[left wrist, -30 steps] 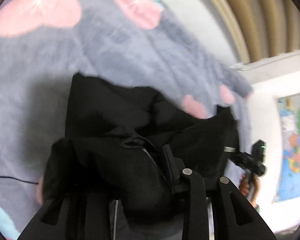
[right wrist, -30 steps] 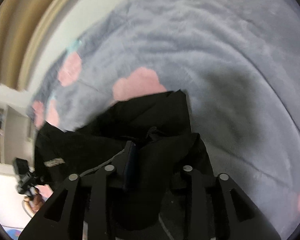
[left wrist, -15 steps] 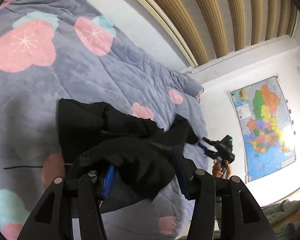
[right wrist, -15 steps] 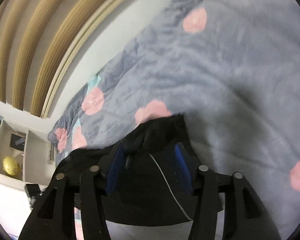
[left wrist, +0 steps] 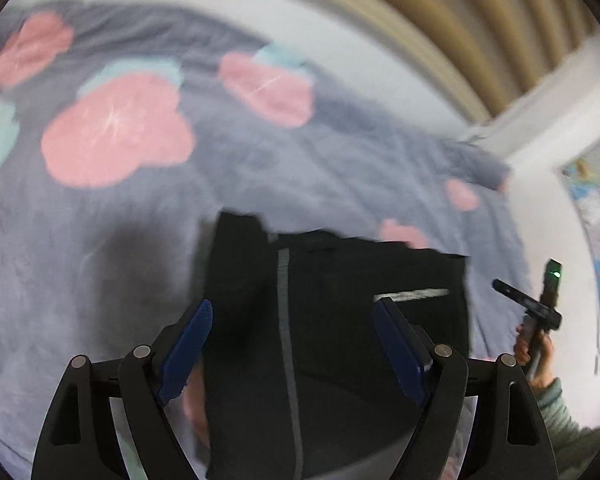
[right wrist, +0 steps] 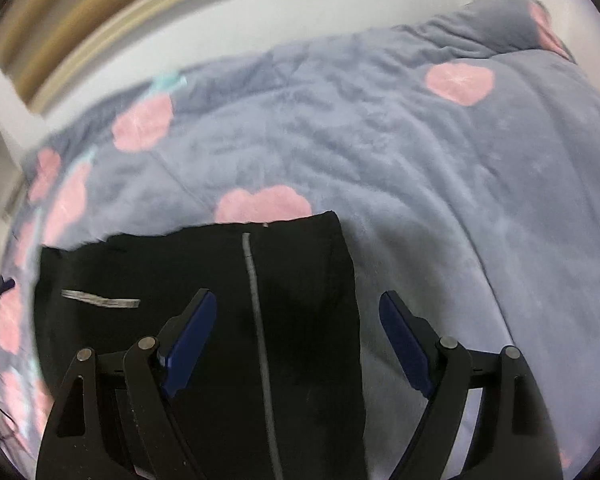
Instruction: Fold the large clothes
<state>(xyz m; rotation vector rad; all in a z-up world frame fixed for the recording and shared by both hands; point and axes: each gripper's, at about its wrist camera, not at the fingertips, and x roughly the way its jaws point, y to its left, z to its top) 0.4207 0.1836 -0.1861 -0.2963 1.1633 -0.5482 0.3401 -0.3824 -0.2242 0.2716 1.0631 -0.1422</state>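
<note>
While both grippers, left gripper point(left wrist: 290, 310) and right gripper point(right wrist: 298, 302), are held spread and empty, the soft, limp black garment point(right wrist: 204, 280) is best pinched at corners.

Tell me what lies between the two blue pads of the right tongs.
In the right wrist view, the right tongs stand open over the black garment; its grey stripe and right edge lie between the pads, then bare grey floral blanket.
</note>
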